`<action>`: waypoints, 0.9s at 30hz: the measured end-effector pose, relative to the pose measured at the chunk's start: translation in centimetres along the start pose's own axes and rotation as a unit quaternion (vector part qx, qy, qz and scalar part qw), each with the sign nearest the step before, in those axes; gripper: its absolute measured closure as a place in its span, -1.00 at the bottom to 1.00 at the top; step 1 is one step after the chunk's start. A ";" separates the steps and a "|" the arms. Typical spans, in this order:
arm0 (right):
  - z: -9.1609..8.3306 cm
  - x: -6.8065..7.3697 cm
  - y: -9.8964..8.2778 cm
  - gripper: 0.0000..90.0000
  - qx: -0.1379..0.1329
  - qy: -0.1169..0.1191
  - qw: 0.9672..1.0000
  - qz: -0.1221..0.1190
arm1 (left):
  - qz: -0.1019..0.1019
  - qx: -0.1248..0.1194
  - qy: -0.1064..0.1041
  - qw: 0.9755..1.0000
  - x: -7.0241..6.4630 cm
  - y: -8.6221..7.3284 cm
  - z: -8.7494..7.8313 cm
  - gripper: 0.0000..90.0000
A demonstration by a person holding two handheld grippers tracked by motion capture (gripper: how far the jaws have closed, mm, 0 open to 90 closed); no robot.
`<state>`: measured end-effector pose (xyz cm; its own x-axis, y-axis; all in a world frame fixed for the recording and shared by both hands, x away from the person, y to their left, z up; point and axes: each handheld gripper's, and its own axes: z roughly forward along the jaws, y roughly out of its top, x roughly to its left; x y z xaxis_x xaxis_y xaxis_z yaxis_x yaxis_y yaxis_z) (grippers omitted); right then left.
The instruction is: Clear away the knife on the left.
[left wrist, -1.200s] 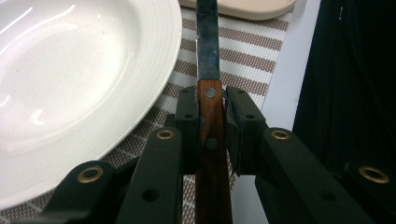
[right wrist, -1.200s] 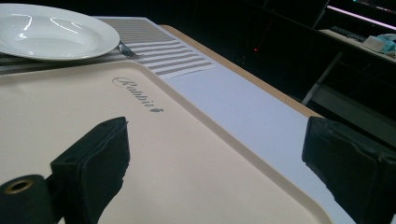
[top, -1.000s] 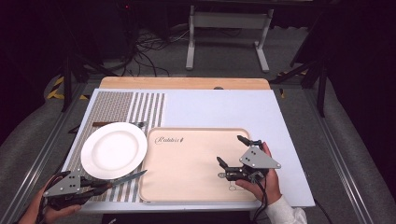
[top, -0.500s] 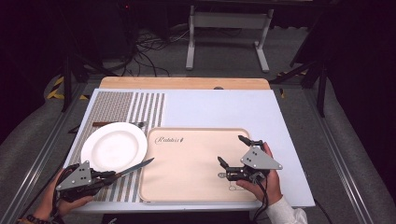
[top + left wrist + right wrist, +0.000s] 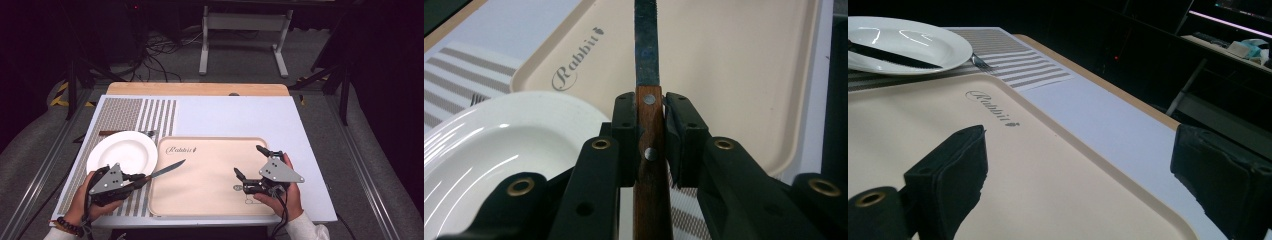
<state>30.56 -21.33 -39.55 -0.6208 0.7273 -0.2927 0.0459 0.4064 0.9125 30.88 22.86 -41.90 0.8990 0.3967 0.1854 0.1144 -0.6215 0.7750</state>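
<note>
1. High view: my left gripper (image 5: 131,179) sits at about 7 o'clock on the table, pinching a knife (image 5: 162,171) by its wooden handle. The blade points toward 2 o'clock, its tip out over the left rim of the tray (image 5: 210,210). The white plate (image 5: 122,152) lies just beside the handle; a careless swing could clip its rim and shove it across the striped mat (image 5: 135,115).

2. High view again: my right gripper (image 5: 248,166) rests over the tray at 5 o'clock, jaws spread, nothing between them. If the blade travels straight on, it heads toward that hand, so I see a collision risk.

3. Left gripper view: the pads (image 5: 624,127) press the handle (image 5: 650,150) from both sides, near the rivets. The grip is narrow and near the blade end, so the knife might pivot or slide out if I tilt it.

4. Right gripper view: the jaws stand wide over bare tray (image 5: 1058,165). A fork (image 5: 979,61) peeks from behind the plate (image 5: 923,45) at 11 o'clock; a nudged plate could drag it.
</note>
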 end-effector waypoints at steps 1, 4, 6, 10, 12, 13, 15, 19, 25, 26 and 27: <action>0.0 0.0 0.0 -0.80 0.000 0.000 1.000 0.000 | 0.003 0.001 -0.002 1.000 0.0 0.3 0.3 0.71; 0.0 -0.1 -0.1 -0.80 0.000 0.000 1.000 0.007 | 0.008 0.002 -0.008 1.000 -0.2 1.1 1.3 0.71; -0.2 -0.2 -0.1 -0.79 -0.001 -0.002 1.000 0.007 | 0.003 -0.005 -0.012 1.000 -0.1 1.5 1.7 0.71; -0.1 -0.3 -0.2 -0.79 0.003 -0.004 1.000 0.010 | 0.004 -0.001 -0.014 1.000 -0.2 2.3 3.1 0.71; -0.1 -0.3 -0.3 -0.79 0.003 -0.004 1.000 0.010 | 0.001 -0.002 -0.016 1.000 -0.2 2.7 3.7 0.71; -0.1 -0.4 -0.3 -0.79 0.004 -0.005 1.000 0.012 | 0.002 0.000 -0.015 1.000 -0.2 2.9 3.9 0.71; 0.0 -0.3 -0.5 -0.79 0.008 -0.005 1.000 0.013 | 0.004 0.007 -0.019 1.000 -0.4 3.2 4.5 0.71; -0.2 -0.1 -0.5 -0.79 0.009 -0.006 1.000 0.007 | 0.007 0.020 -0.021 1.000 -0.8 3.9 5.8 0.71; -0.4 0.0 -0.4 -0.79 0.007 -0.006 1.000 0.006 | 0.007 0.035 -0.027 0.999 -1.2 4.3 7.1 0.71; -0.4 0.0 -0.4 -0.79 0.008 -0.007 1.000 0.004 | 0.009 0.043 -0.029 0.999 -1.4 4.4 7.3 0.71; -0.4 0.1 -0.5 -0.79 0.009 -0.006 1.000 0.003 | 0.011 0.047 -0.034 0.998 -1.5 4.5 7.5 0.71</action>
<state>30.17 -21.72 -39.86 -0.6114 0.7362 -0.2901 0.0643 0.4115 0.9091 33.21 14.43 -43.26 0.9283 0.3372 0.1568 0.1313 -0.6917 0.7102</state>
